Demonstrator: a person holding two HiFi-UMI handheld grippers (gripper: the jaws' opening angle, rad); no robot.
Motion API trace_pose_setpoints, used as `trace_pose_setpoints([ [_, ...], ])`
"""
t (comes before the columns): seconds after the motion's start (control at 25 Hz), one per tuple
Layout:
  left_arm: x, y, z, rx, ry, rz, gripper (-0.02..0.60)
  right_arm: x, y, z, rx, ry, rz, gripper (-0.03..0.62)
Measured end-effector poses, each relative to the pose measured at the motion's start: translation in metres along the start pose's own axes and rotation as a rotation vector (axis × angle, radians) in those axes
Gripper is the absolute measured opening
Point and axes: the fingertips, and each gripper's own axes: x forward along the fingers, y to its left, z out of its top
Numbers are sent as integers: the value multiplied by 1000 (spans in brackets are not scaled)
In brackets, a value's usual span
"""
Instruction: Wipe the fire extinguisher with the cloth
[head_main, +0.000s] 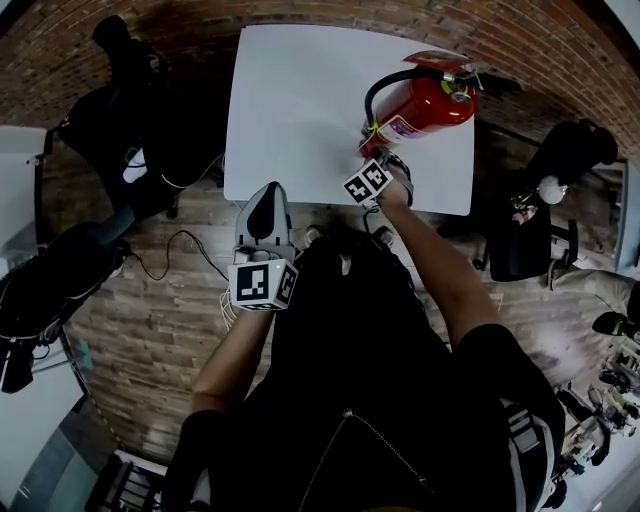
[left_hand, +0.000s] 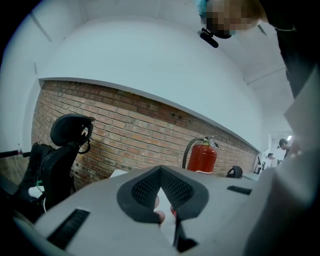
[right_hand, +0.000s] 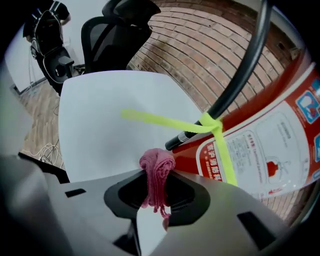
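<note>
The red fire extinguisher (head_main: 425, 103) stands upright near the right front corner of the white table (head_main: 300, 110). Its black hose (right_hand: 245, 75) loops up past a yellow-green tie (right_hand: 210, 125). The right gripper (head_main: 372, 158) has its 2 jaws clamped on a bunched pink cloth (right_hand: 156, 167), and a rounded wad pokes out past the tips, which looks like the part meant to rub. That wad sits low against the cylinder beside the label (right_hand: 260, 150) – touching or just short of it, I can't tell. The left gripper (head_main: 265, 200) hangs back at the table's near edge, jaws together with nothing in them, and isn't bracing the extinguisher. My guess is the wiping is starting at the base, so a hard push could rock the cylinder.
</note>
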Motion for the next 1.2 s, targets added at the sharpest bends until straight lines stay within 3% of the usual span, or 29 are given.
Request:
trace_pose_setpoints([
  [0.52, -13, 28, -23, -28, 38, 78, 11, 34, -1, 5, 36, 69, -17, 107],
  [1.2, -1, 17, -9, -42, -9, 39, 11, -15, -24, 16, 33, 27, -42, 107],
])
